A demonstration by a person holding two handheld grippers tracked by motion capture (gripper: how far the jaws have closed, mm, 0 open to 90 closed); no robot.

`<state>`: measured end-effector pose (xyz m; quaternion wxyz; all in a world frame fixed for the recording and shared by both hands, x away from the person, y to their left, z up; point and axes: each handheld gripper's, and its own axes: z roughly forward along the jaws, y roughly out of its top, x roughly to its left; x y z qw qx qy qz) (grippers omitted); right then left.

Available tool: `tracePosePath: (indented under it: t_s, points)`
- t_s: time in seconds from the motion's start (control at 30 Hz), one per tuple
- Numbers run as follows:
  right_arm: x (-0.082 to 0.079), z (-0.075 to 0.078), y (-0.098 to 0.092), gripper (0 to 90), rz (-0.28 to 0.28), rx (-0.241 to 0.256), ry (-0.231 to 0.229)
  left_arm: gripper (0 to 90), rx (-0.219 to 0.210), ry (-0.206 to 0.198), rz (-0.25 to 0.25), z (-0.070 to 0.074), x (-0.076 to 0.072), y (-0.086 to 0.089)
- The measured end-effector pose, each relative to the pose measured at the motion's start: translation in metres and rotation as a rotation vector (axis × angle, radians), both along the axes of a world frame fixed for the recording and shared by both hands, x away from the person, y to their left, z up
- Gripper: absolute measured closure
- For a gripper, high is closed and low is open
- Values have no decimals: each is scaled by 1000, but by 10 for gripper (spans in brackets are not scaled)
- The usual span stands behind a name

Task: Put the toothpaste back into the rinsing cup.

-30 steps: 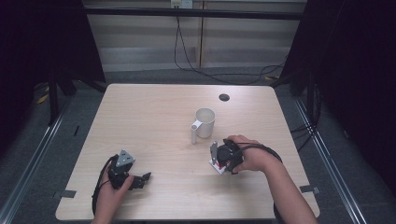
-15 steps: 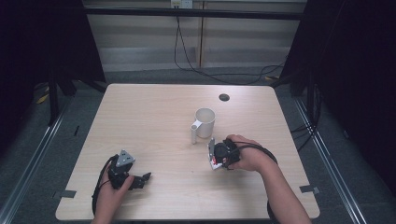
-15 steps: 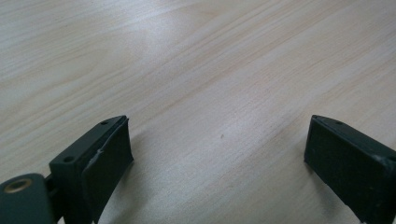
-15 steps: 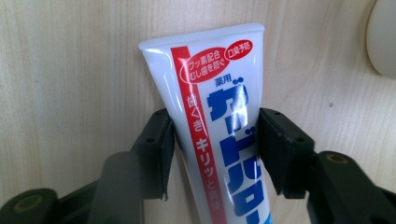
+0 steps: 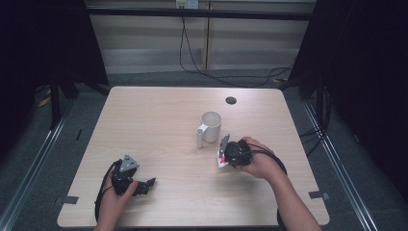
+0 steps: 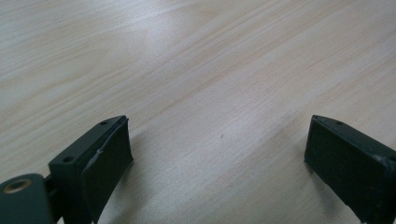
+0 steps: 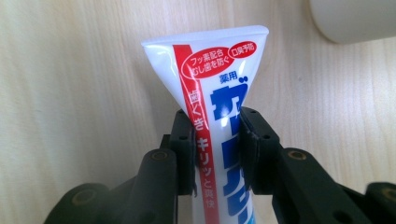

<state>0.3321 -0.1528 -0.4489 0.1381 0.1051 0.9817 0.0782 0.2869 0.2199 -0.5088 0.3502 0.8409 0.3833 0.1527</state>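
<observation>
A white toothpaste tube (image 7: 212, 93) with a red stripe and blue lettering sits clamped between the jaws of my right gripper (image 7: 215, 149), its flat crimped end pointing away from the camera. In the high view the right gripper (image 5: 225, 155) holds the tube (image 5: 222, 160) just above the table, close to the front right of a cream mug (image 5: 211, 126) with its handle to the left. The mug's rim (image 7: 355, 21) shows at the top right of the right gripper view. My left gripper (image 5: 144, 185) rests near the table's front left, jaws wide apart over bare wood (image 6: 219, 135).
The light wooden table (image 5: 159, 120) has a small round black grommet (image 5: 231, 100) at the back right. Cables (image 5: 211, 72) run over the grey floor behind the table. Dark curtains stand on both sides.
The right gripper with the tube has drifted slightly left and toward the mug. The left gripper has stayed where it was.
</observation>
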Motion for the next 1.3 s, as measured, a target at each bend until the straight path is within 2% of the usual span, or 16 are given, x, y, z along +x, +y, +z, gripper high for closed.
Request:
tracePosePath:
  t_s: [0.1, 0.13, 0.17, 0.2, 0.3, 0.37, 0.43, 0.53, 0.67, 0.9, 1.07, 1.3]
  points:
    - [-3, 8, -11, 699, -30, 76, -19, 70, -1, 1, 1, 0, 0, 0]
    - [-3, 8, -11, 699, -30, 76, -19, 70, -1, 1, 1, 0, 0, 0]
    - [-4, 11, -14, 699, -40, 97, -19, 70, 0, 0, 0, 0, 0, 0]
    - [-6, 16, -21, 698, -59, 141, -26, 70, -1, 0, 1, 0, 0, 0]
    - [-11, 21, -27, 699, -97, 176, -38, 70, 1, -1, 0, 0, 0, 0]
    - [-11, 24, -31, 699, -99, 208, -57, 70, 1, -1, 1, 0, 0, 0]
    - [-11, 27, -36, 700, -118, 253, -62, 70, 1, -1, 0, 0, 0, 0]
    - [-12, 32, -39, 702, -129, 283, -72, 70, 0, -1, 1, 0, 0, 0]
    - [-14, 37, -40, 704, -147, 291, -97, 70, -1, 1, 0, 0, 0, 0]
    - [-16, 51, -45, 707, -164, 375, -139, 70, -1, 1, 1, 0, 0, 0]
    - [-16, 60, -46, 707, -175, 417, -147, 70, 1, -1, 0, 0, 0, 0]
    - [-13, 72, -47, 707, -217, 517, -159, 70, 1, -1, 1, 0, 0, 0]
